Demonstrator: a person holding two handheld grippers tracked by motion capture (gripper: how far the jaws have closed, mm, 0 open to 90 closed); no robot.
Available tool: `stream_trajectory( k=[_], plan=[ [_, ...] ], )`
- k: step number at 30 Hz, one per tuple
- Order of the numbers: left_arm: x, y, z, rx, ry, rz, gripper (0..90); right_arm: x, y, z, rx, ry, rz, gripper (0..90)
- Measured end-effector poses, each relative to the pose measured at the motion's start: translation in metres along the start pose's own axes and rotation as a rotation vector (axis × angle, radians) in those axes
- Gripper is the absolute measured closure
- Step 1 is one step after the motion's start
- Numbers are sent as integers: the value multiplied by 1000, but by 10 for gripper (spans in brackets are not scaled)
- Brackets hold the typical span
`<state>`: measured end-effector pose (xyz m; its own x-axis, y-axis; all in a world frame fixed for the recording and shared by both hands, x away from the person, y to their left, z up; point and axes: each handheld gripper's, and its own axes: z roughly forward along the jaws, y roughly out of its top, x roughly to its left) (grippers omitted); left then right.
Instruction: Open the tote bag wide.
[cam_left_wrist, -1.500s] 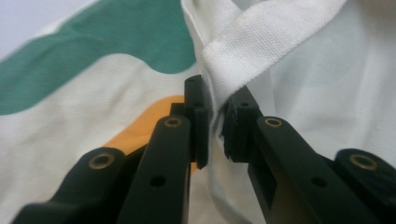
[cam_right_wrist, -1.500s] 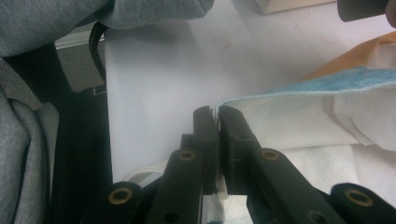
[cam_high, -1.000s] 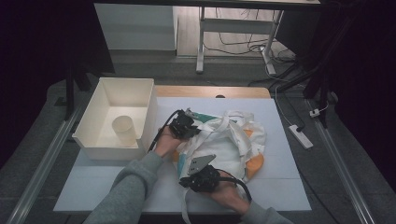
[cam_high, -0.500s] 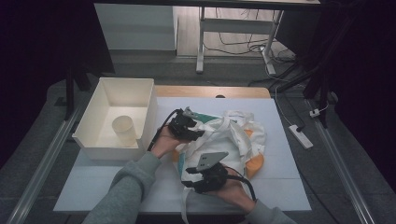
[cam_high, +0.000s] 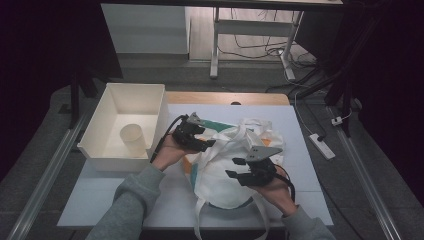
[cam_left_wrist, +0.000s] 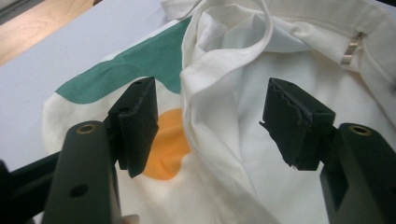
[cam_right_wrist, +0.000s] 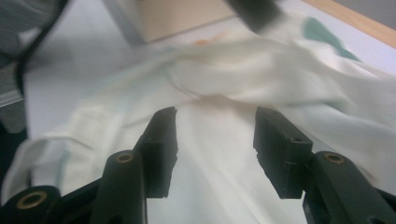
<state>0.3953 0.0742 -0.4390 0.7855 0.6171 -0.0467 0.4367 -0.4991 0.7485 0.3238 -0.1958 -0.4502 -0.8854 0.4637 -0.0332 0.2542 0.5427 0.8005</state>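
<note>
A white cloth bag (cam_high: 230, 165) with green and orange patches lies crumpled on the pale table top (cam_high: 125, 195). Its straps trail toward the front edge. My left gripper (cam_high: 202, 142) hovers at the bag's left edge, jaws open over a folded hem and strap (cam_left_wrist: 224, 60), beside an orange patch (cam_left_wrist: 170, 140) and a green band (cam_left_wrist: 135, 70). My right gripper (cam_high: 235, 167) is above the bag's middle right, open, with nothing between its jaws; white fabric (cam_right_wrist: 215, 154) lies just below them.
A white open bin (cam_high: 127, 125) stands at the table's left, with a pale cup (cam_high: 132, 139) inside. A wooden strip (cam_high: 227, 98) runs along the far edge. A power strip (cam_high: 321, 146) lies on the floor to the right.
My right gripper has moved away from the front edge and up over the bag's middle. The left gripper stays at the bag's left edge, barely shifted.
</note>
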Motion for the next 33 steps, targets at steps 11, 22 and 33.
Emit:
stream_trajectory(
  k=[11, 22, 33],
  plan=[
    [-1, -2, -17, -16, -27, 20, 358, -33, -28, -23, 21, -115, 58, 486],
    [-5, -2, -37, -42, 10, 26, 360, -49, -46, -42, -7, -187, 116, 486],
    [3, -17, -86, -110, 105, -35, 359, -51, -45, -59, -61, -213, 116, 483]
  ],
)
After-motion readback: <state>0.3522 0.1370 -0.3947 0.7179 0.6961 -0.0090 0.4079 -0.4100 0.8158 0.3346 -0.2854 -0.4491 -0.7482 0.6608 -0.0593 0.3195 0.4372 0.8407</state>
